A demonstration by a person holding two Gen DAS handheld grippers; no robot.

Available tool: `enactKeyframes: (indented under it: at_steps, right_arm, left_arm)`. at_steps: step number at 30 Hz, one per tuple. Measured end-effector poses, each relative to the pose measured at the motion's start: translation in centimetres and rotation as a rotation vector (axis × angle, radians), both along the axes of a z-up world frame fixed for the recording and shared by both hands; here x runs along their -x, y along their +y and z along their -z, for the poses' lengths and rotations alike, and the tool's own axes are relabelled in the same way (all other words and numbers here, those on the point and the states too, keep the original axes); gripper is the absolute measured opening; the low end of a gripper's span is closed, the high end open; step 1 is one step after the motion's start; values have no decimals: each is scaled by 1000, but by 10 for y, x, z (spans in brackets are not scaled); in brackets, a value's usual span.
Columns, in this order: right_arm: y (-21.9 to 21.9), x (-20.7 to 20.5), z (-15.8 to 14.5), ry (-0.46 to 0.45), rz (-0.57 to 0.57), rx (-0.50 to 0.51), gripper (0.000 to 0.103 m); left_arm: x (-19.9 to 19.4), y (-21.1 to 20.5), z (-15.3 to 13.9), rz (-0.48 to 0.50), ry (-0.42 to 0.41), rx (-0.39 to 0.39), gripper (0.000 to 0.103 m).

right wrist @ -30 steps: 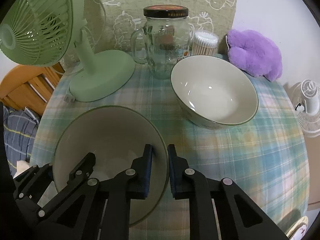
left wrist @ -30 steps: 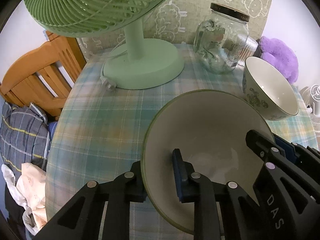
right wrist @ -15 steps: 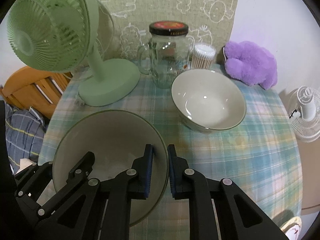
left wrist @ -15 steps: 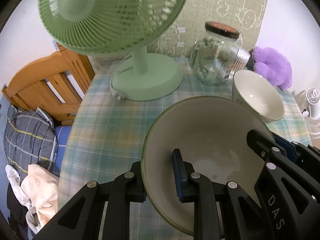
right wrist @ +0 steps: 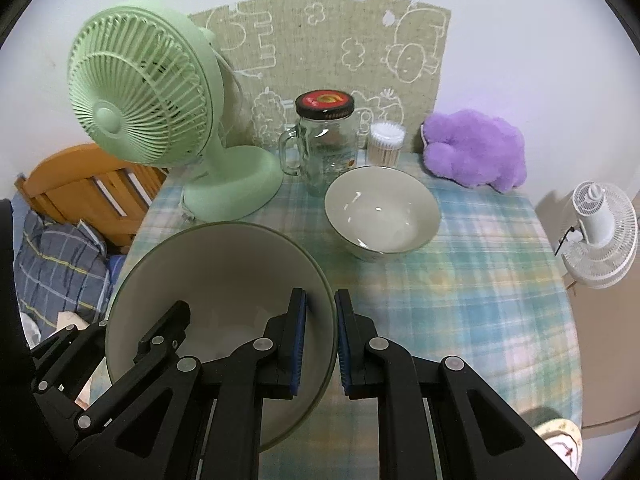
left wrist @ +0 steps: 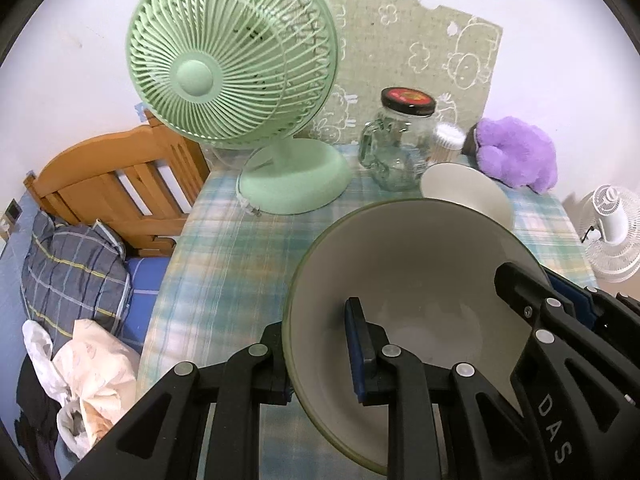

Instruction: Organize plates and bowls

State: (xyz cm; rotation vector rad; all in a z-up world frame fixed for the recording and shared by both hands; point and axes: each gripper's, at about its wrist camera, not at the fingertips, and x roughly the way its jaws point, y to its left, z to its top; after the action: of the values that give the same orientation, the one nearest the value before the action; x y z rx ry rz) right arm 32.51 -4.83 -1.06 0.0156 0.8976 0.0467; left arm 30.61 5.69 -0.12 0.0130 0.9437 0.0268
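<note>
A large pale bowl with a green rim (left wrist: 420, 272) (right wrist: 224, 272) hangs above the plaid-covered table (right wrist: 480, 300), carried by both grippers. My left gripper (left wrist: 316, 352) (right wrist: 116, 332) is shut on its left rim, one finger inside and one outside. On the opposite rim my right gripper (right wrist: 322, 320) (left wrist: 548, 284) is shut the same way. A second, smaller bowl (right wrist: 380, 212) (left wrist: 464, 192) stands upright on the table beyond, apart from the carried bowl.
At the back stand a green desk fan (right wrist: 136, 88), a glass jar mug with a black lid (right wrist: 324, 140), a cotton-swab tub (right wrist: 386, 144) and a purple plush (right wrist: 476, 152). A wooden chair (left wrist: 116, 184) is left of the table; a white fan (right wrist: 600, 232) right; a patterned plate edge (right wrist: 560, 436) bottom right.
Both grippers have risen and drawn back with the large bowl still clamped between them. The table, fan, jar and small bowl now look farther away and lower in view.
</note>
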Motion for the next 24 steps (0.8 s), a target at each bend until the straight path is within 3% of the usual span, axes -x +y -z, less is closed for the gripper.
enactKeyframes:
  at_steps: [13, 24]
  right_arm:
    - [-39, 74, -22, -28, -14, -8, 17]
    - [-67, 137, -19, -31, -33, -7, 17]
  left_arm:
    - [73, -38, -24, -13, -38, -13, 19]
    - [130, -63, -19, -27, -26, -12, 19]
